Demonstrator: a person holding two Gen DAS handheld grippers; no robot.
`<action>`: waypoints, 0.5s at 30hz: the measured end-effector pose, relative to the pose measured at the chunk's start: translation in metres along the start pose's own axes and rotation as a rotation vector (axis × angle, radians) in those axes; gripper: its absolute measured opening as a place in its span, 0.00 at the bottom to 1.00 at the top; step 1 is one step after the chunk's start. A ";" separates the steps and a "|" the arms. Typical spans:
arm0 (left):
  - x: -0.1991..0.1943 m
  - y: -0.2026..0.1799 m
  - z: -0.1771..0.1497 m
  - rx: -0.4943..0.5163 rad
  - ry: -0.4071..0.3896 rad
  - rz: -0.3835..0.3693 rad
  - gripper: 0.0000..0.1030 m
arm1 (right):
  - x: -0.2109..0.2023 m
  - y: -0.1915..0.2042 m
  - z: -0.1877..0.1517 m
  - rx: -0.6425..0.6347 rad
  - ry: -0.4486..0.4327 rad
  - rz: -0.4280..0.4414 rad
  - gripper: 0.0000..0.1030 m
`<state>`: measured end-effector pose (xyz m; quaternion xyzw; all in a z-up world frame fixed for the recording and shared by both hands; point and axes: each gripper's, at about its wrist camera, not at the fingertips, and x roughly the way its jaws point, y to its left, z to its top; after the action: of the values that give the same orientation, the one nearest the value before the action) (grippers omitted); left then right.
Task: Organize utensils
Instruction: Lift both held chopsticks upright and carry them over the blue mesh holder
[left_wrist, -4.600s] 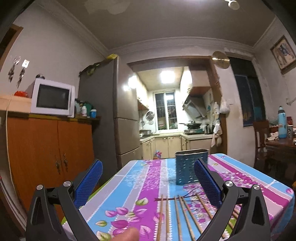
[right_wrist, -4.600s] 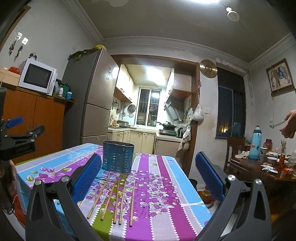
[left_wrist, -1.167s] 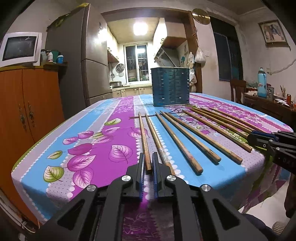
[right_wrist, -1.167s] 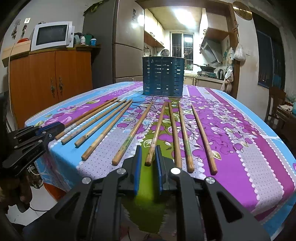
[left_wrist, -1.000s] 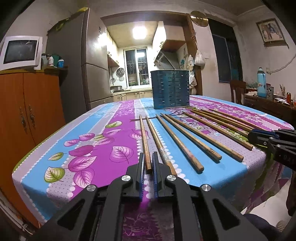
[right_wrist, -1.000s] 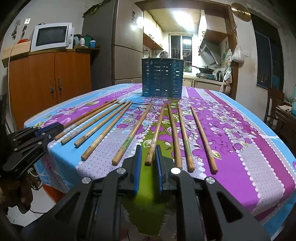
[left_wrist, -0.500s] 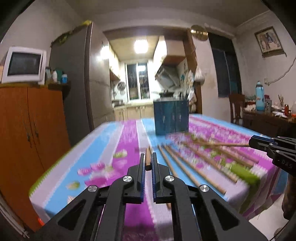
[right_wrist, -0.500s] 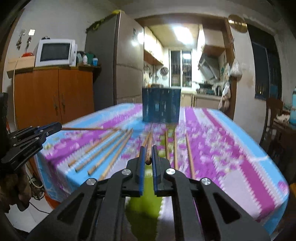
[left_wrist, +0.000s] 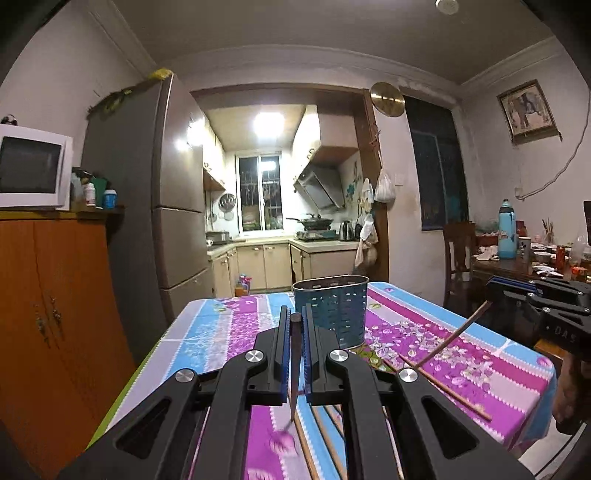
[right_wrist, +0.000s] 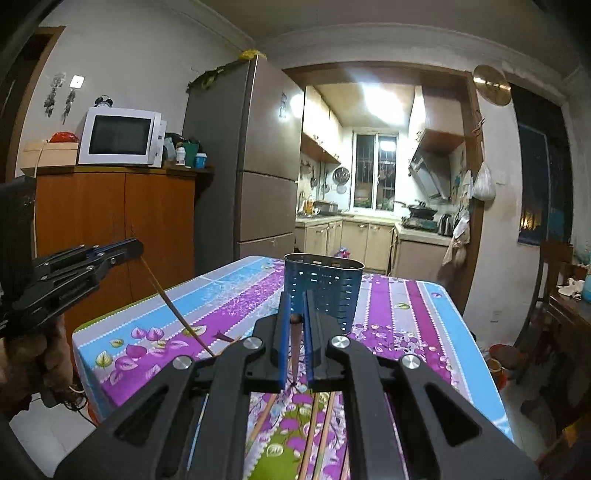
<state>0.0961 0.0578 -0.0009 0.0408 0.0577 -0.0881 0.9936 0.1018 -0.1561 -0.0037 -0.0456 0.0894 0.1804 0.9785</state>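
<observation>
- Left gripper (left_wrist: 294, 321): jaws closed on one chopstick (left_wrist: 294, 365), held near its thick end; the thin end hangs down over the tablecloth (left_wrist: 218, 332).
- Right gripper (right_wrist: 295, 317): jaws likewise closed on a second chopstick (right_wrist: 295, 347), its tip pointing down toward the table.
- Cross-check: each wrist view shows the other gripper at the frame edge with its stick slanting down from the clamped pads.
- Blue perforated holder (left_wrist: 330, 314): upright on the table, beyond both grippers, apparently empty; nothing shows above its rim.
- Remaining chopsticks (right_wrist: 317, 424): lying on the cloth near the table's front edge, below the grippers.
- Step in hand, as judged: carrying both sticks to the holder.
- Recommended practice: bring each stick over the holder opening one at a time, keep it near vertical, thin end down, lower the tip past the rim before releasing. Two sticks arriving together risk crossing or tipping the light holder.
- Writing: raised letters on the right gripper's body in the left wrist view, reading roughly "DAS"; the remainder is cut off. A label on the far blue bottle (left_wrist: 506, 232) is too small to read.
</observation>
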 end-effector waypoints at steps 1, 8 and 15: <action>0.007 0.001 0.004 -0.005 0.011 -0.006 0.07 | 0.005 -0.003 0.005 -0.002 0.010 0.005 0.05; 0.045 0.003 0.032 -0.006 0.060 -0.036 0.07 | 0.039 -0.013 0.043 -0.013 0.076 0.044 0.05; 0.062 0.004 0.051 0.008 0.076 -0.030 0.07 | 0.062 -0.021 0.061 -0.001 0.109 0.068 0.05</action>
<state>0.1627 0.0466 0.0420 0.0472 0.0958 -0.1016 0.9891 0.1759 -0.1472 0.0450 -0.0527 0.1438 0.2107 0.9655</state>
